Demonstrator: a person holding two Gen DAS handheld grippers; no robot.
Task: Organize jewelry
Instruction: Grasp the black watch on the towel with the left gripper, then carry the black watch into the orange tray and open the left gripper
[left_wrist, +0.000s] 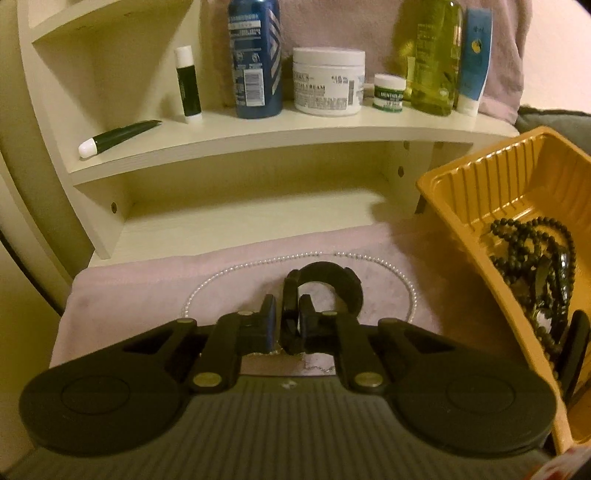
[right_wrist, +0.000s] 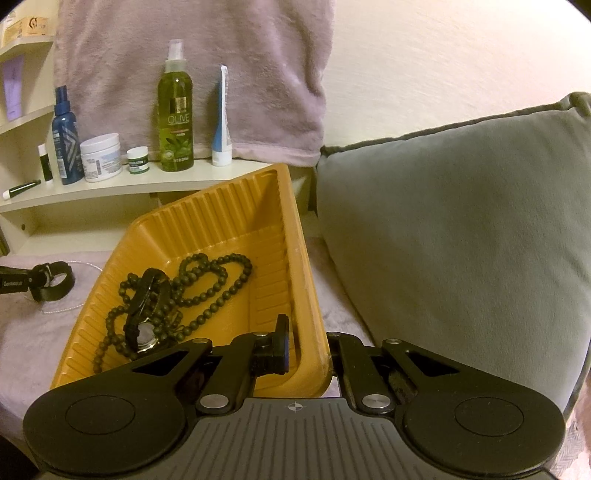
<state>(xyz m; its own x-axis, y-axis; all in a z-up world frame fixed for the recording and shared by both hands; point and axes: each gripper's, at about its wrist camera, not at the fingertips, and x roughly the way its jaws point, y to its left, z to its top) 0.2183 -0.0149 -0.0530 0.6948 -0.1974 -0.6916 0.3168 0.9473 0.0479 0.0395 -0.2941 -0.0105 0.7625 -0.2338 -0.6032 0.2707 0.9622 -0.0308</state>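
My left gripper (left_wrist: 289, 314) is shut on a black bangle (left_wrist: 332, 286), pinching its rim just above the pink cloth (left_wrist: 129, 295). A white pearl necklace (left_wrist: 236, 267) lies in a loop on the cloth around the bangle. My right gripper (right_wrist: 308, 347) is shut on the near right wall of the yellow plastic tray (right_wrist: 221, 218), one finger inside and one outside, holding it tilted. In the tray lie a dark bead necklace (right_wrist: 214, 273) and a black watch (right_wrist: 142, 317). The tray (left_wrist: 491, 177) also shows at the right in the left wrist view, and the bangle (right_wrist: 55, 282) at the left in the right wrist view.
A cream shelf unit (left_wrist: 258, 129) stands behind the cloth with a blue bottle (left_wrist: 256, 59), a white cream jar (left_wrist: 328, 81), a green olive bottle (right_wrist: 175, 110), tubes and lip balm. A grey cushion (right_wrist: 461, 229) fills the right side. A pink towel (right_wrist: 192, 62) hangs behind the shelf.
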